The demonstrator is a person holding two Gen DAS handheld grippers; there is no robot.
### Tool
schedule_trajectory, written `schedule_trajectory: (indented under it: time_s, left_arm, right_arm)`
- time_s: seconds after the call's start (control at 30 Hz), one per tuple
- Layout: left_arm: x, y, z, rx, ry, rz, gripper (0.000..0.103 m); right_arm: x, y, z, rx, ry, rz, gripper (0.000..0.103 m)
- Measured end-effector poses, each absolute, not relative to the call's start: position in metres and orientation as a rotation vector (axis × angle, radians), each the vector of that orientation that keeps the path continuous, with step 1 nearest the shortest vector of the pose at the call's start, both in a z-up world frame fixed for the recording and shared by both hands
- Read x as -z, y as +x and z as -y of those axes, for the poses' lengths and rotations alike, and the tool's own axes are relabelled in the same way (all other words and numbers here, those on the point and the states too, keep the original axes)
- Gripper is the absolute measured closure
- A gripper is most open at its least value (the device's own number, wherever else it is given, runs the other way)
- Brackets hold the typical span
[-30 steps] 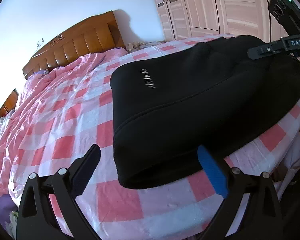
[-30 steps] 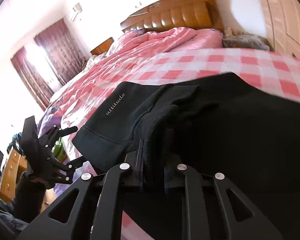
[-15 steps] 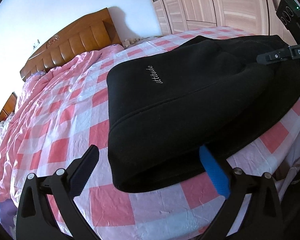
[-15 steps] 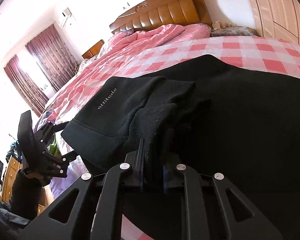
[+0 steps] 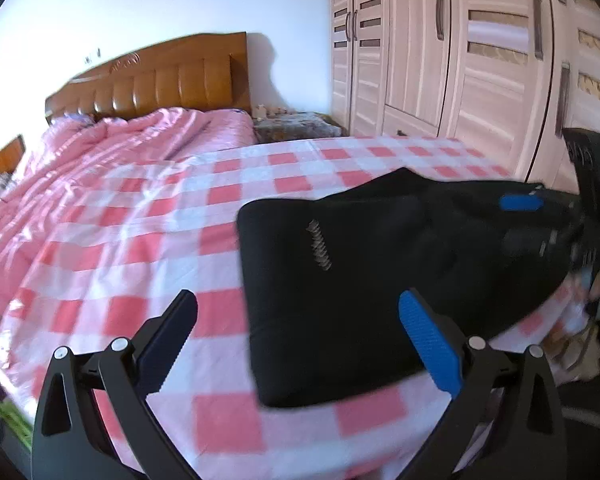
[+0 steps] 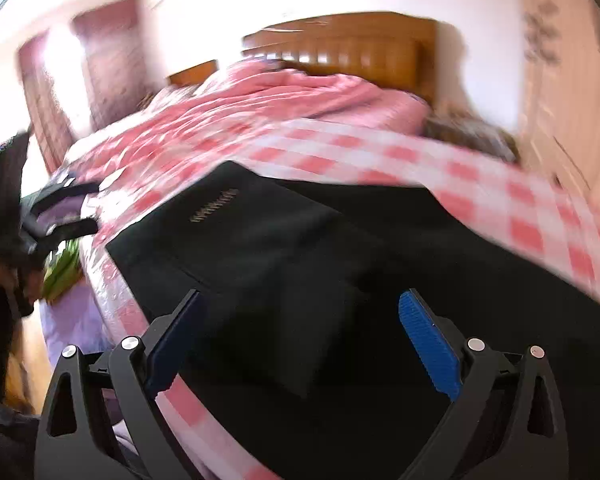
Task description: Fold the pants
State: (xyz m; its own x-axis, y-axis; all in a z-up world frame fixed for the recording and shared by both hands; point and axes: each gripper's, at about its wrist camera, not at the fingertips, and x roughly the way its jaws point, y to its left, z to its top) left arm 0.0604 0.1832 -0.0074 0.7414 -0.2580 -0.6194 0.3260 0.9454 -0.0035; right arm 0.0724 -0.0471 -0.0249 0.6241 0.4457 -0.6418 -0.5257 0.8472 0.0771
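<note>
- Around my work I see a rumpled pink quilt (image 5: 112, 152) bunched toward the wooden headboard (image 5: 156, 76), well apart from both tools; nothing lies between my fingers and the garment.
- From the right wrist view, something green (image 6: 62, 268) sits off the bed's near-left edge, beside my left gripper (image 6: 60, 212), which shows there as a dark blurred shape.
- The black pants (image 5: 360, 272) lie folded into a compact stack on the near right part of the bed, a small line of pale lettering on the top layer.
- My left gripper (image 5: 300, 340) hangs spread wide with nothing held; the folded edge of the pants sits between and just ahead of its fingers, nearer the blue pad (image 5: 428, 344), and I cannot tell whether that pad touches the cloth.
- My right gripper (image 6: 300, 336) is also spread wide and holds nothing; the pants (image 6: 300, 280) fill the gap between its fingers, lying flat below them.
- In the left wrist view the right gripper (image 5: 540, 220) rests over the far end of the pants.
- The bed carries a pink-and-white checked sheet (image 5: 148, 240).
- A pale wardrobe (image 5: 460, 60) stands along the right wall, and dark red curtains (image 6: 108, 56) hang at a bright window; the right view is blurred.
</note>
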Motion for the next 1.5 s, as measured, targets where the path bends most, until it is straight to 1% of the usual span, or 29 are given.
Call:
schedule_trajectory:
  time_s: [0.03,0.1,0.2,0.3,0.6,0.63,0.73,0.77,0.83,0.93,1.03,1.07,1.3,1.4,1.43,1.5]
  left_arm:
    - [0.011,0.068,-0.176,0.333,0.104,-0.675,0.002]
    - [0.025,0.083,-0.160,0.336,0.115,-0.711,0.002]
    - [0.054,0.093,-0.138,0.328,0.194,-0.773,0.002]
    - [0.070,0.092,-0.134,0.307,0.223,-0.765,0.002]
    - [0.069,0.098,-0.142,0.290,0.209,-0.797,0.001]
    - [0.061,0.099,-0.142,0.287,0.198,-0.809,0.002]
    - [0.029,0.106,-0.142,0.349,0.126,-0.748,0.002]
    - [0.014,0.118,-0.141,0.401,0.073,-0.735,0.002]
    - [0.005,0.137,-0.135,0.443,0.047,-0.736,0.002]
    - [0.022,0.185,-0.125,0.468,0.033,-0.831,0.002]
    - [0.068,0.226,-0.127,0.393,0.064,-0.957,0.004]
    - [0.074,0.227,-0.129,0.397,0.048,-0.960,0.004]
    - [0.052,0.207,-0.124,0.345,0.132,-0.881,0.002]
    - [0.072,0.225,-0.132,0.273,0.154,-0.964,0.002]
    - [0.072,0.225,-0.133,0.270,0.144,-0.965,0.002]
    - [0.055,0.213,-0.120,0.251,0.195,-0.913,0.002]
  right_arm:
    - [0.025,0.074,0.031,-0.578,-0.174,-0.691,0.009]
    - [0.033,0.078,0.007,-0.588,-0.271,-0.692,0.015]
    - [0.060,0.083,-0.008,-0.547,-0.399,-0.752,0.016]
    - [0.071,0.085,0.009,-0.563,-0.315,-0.773,0.015]
    - [0.074,0.083,0.017,-0.572,-0.278,-0.775,0.015]
    - [0.074,0.083,0.017,-0.572,-0.276,-0.776,0.015]
    - [0.073,0.082,0.016,-0.571,-0.270,-0.778,0.014]
    - [0.074,0.083,0.016,-0.570,-0.270,-0.778,0.014]
    - [0.074,0.082,0.016,-0.569,-0.267,-0.778,0.014]
    - [0.075,0.081,0.018,-0.567,-0.255,-0.777,0.014]
    - [0.075,0.080,0.017,-0.570,-0.253,-0.778,0.014]
    - [0.075,0.081,0.018,-0.573,-0.250,-0.778,0.014]
    - [0.076,0.081,0.021,-0.584,-0.229,-0.770,0.014]
    - [0.076,0.080,0.021,-0.582,-0.223,-0.772,0.014]
    - [0.075,0.079,0.021,-0.580,-0.218,-0.781,0.014]
    - [0.065,0.075,0.027,-0.573,-0.208,-0.790,0.014]
